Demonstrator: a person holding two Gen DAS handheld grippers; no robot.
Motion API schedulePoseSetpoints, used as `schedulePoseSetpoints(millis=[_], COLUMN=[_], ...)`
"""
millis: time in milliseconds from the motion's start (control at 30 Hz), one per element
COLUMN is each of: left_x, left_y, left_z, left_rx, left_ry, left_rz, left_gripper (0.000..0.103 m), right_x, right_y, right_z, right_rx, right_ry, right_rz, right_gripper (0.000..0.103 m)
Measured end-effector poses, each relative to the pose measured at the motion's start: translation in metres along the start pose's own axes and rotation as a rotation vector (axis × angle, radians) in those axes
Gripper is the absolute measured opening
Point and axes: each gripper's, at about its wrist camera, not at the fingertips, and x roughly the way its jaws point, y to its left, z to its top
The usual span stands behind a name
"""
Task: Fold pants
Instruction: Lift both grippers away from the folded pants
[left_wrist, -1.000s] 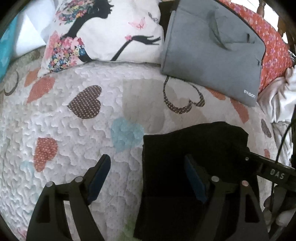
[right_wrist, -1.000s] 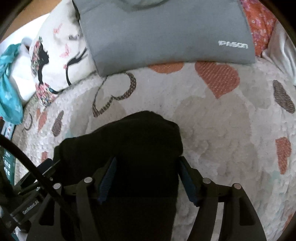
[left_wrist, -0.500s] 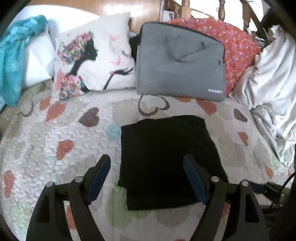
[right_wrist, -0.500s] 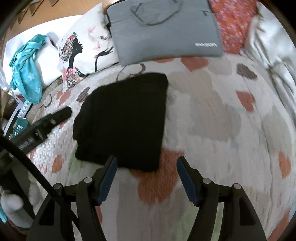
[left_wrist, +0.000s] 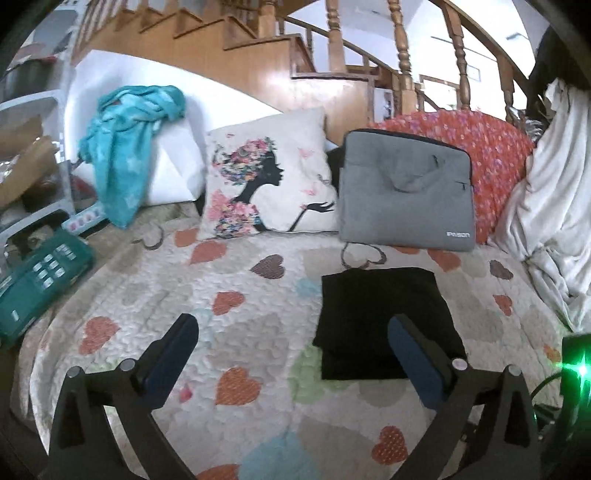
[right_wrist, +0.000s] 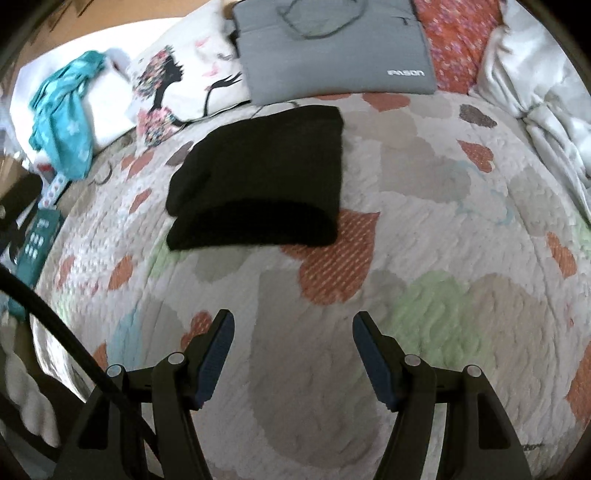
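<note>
The left gripper (left_wrist: 291, 343) hangs above the quilt (left_wrist: 258, 325), jaws wide and empty; the right gripper (right_wrist: 292, 332) hangs likewise, wide and empty; the pants (right_wrist: 266, 173) lie folded on the quilt, near the grey bag (right_wrist: 332, 44).

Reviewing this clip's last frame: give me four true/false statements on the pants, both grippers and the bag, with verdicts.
1. The black folded pants lie flat on the heart-patterned quilt. True.
2. The right gripper is shut on the pants. False: its jaws are open, apart from them.
3. The left gripper holds nothing. True.
4. The grey laptop bag lies on top of the pants. False: it leans behind them, apart.
</note>
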Motion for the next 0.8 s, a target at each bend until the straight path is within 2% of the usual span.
schedulePoseSetpoints(millis=[267, 800], left_x=[0.008, 0.006], left_y=[0.02, 0.008], left_z=[-0.014, -0.016], left_rx=[-0.084, -0.036], left_ry=[0.1, 0.081], left_rz=[0.061, 0.022], left_gripper=[0.103, 0.103], right_x=[0.0, 0.015], right_y=[0.015, 0.019], right_z=[-0.015, -0.019], right_rx=[-0.053, -0.08], right_ry=[0.001, 0.026], right_rz=[-0.023, -0.038], right_gripper=[0.072, 0.072])
